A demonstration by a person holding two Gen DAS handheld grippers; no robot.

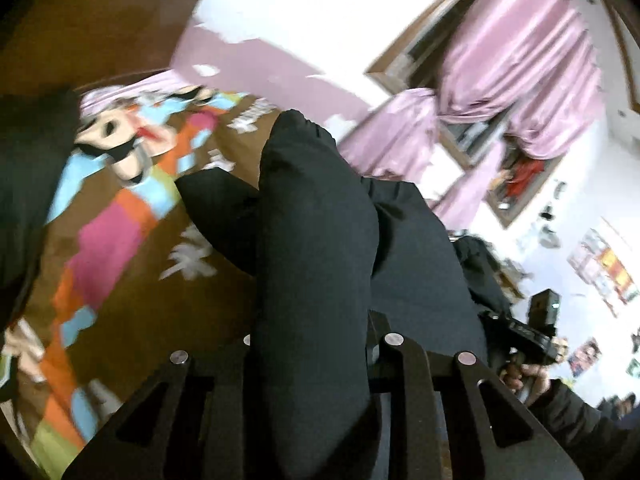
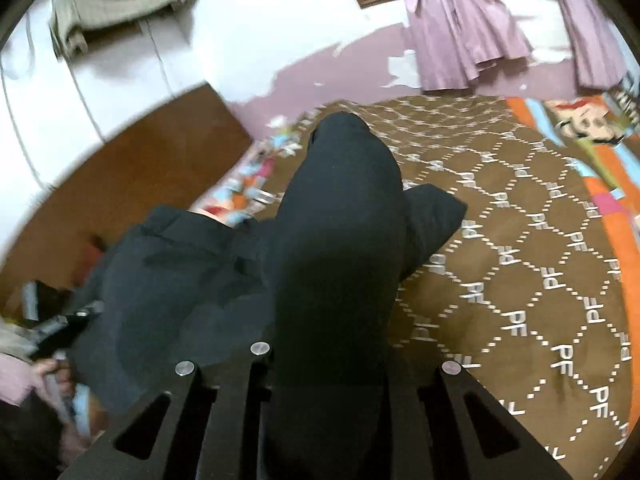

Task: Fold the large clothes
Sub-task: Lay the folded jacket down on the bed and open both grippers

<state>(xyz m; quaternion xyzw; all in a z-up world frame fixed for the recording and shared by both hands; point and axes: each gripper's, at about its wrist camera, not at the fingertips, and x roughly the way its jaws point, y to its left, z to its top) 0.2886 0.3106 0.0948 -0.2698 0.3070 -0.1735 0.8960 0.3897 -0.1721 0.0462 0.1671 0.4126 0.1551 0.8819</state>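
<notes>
Grippers, left gripper (image 1: 316, 360) and right gripper (image 2: 328, 364), each pinch the black garment (image 2: 192, 272), holding it above the bedspread (image 2: 520, 240), apparently to spread it.

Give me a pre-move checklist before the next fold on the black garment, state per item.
1. Left gripper clamped on the black garment: ok, cloth bunched between its fingers.
2. Right gripper clamped on the garment: ok, same.
3. Garment lifted off the brown patterned bedspread: cannot tell, part hangs low.
4. Landing area on bedspread free: ok in the right wrist view.
5. Garment spread flat between grips: not ok, it sags in folds.
6. Pink curtain clear of the path: ok, at the far wall.
</notes>
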